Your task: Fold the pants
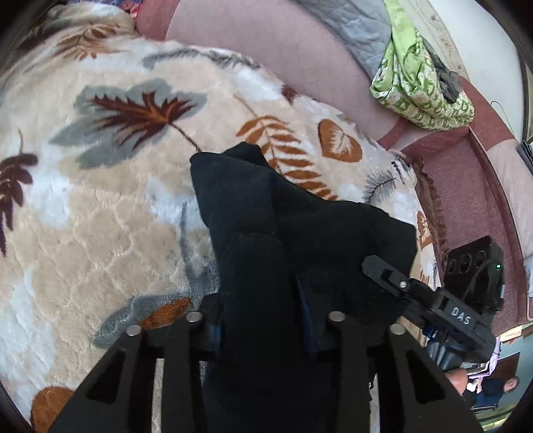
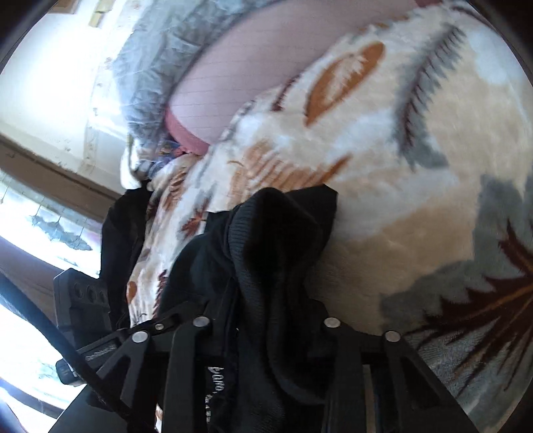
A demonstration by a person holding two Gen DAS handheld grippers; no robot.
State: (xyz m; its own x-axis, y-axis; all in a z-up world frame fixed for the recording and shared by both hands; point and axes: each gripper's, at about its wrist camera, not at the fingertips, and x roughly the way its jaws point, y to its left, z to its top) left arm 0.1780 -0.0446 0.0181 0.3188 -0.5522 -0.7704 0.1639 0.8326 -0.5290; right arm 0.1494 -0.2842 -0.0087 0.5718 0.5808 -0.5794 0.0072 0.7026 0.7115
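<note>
The pants (image 1: 286, 239) hang between both grippers above the blanket (image 1: 100, 216), with a cushion (image 1: 283, 60) behind it.

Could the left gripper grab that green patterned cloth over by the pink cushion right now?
Probably not: the left gripper is shut on the black pants, and the green cloth lies far across the leaf blanket.

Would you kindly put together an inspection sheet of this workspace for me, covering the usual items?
Surface: plush leaf-print blanket over a pink sheet.
Job's things: black pants, bunched, lifted above the blanket, ribbed band showing.
Clutter: green patterned cloth and grey quilt at the far edge.
Grippers: left hand-held gripper shut on the pants; right hand-held gripper shut on the pants.
Cables: black cable beside the left hand-held gripper, seen from the right wrist.
Surroundings: bright window, pale wall.
</note>
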